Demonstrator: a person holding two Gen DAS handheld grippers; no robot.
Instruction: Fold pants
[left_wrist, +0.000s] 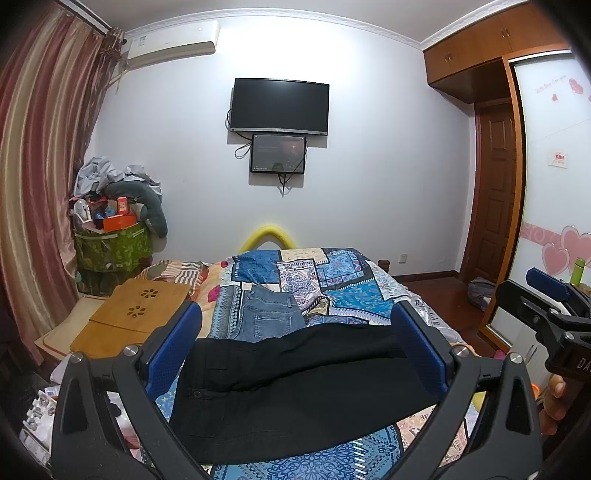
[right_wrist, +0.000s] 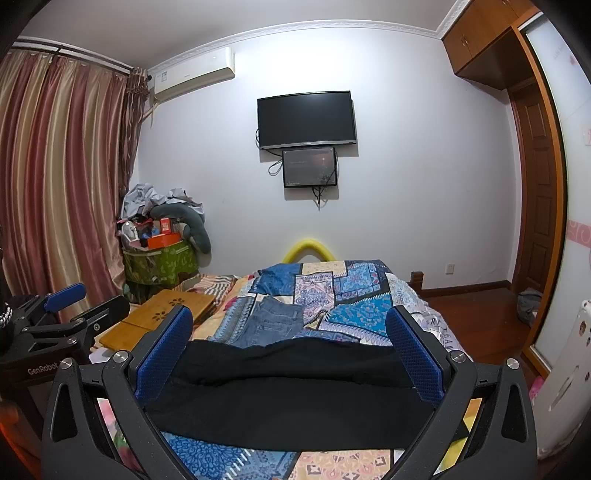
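On the patterned bedspread (left_wrist: 347, 284), black pants (left_wrist: 295, 387) lie crosswise just ahead of both my tools, long axis left to right. My left gripper (left_wrist: 295, 339) and right gripper (right_wrist: 290, 332) gape empty over them; folded jeans (left_wrist: 269, 314) sit just beyond the pants.

We hold a tool in each hand, side by side and level, both pointing forward. The left tool (left_wrist: 295, 332) has its two blue-padded fingers (left_wrist: 173, 347) spread wide apart, nothing pinched between them. The right tool (right_wrist: 291, 332) matches it, its blue fingers (right_wrist: 413, 354) equally wide and gripping nothing. Off to the right of the left tool, part of our right hand (left_wrist: 554, 402) wraps the other tool's black handle.
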